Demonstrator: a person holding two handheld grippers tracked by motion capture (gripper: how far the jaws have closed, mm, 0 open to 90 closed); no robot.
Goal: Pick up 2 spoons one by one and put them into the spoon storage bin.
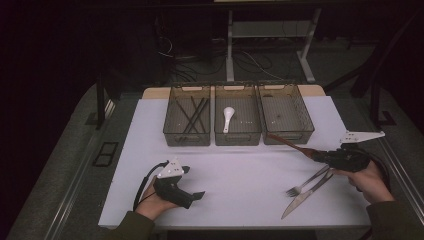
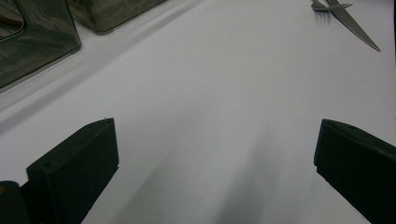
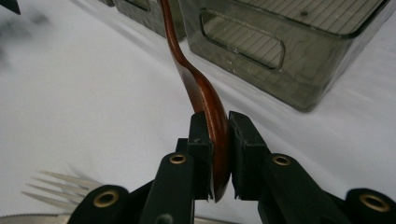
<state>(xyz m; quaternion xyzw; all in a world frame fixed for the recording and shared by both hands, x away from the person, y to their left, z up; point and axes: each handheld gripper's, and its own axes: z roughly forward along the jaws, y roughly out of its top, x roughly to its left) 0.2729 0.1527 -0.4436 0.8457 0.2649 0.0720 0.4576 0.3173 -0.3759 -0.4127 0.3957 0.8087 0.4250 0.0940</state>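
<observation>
1. The landmark is the middle bin, one of three dark see-through bins standing in a row at the far side of the white table sheet.
2. Inside the middle bin lies a white spoon, bowl end farther from the person.
3. The left bin, just beside the middle bin, holds dark chopsticks lying crossed.
4. The right bin, just beside the middle bin on its other side, looks bare apart from a small dark speck that I cannot make out.
5. Nearer the person and to the right of the middle bin, a metal fork and a serrated knife lie side by side on the sheet, close under the right hand.
6. No brand, label or readable writing can be made out on the bins, cutlery or grippers.
7. The right gripper is clenched on a brown wooden spoon: both pads press on its broad end, and its thin handle runs away toward the front wall of the right bin.
8. In the high view the wooden spoon sits right of and nearer than the middle bin, slanting just in front of the right bin.
9. The left gripper rests low on the sheet, left of and nearer than the middle bin, jaws wide apart with bare sheet between them.
</observation>
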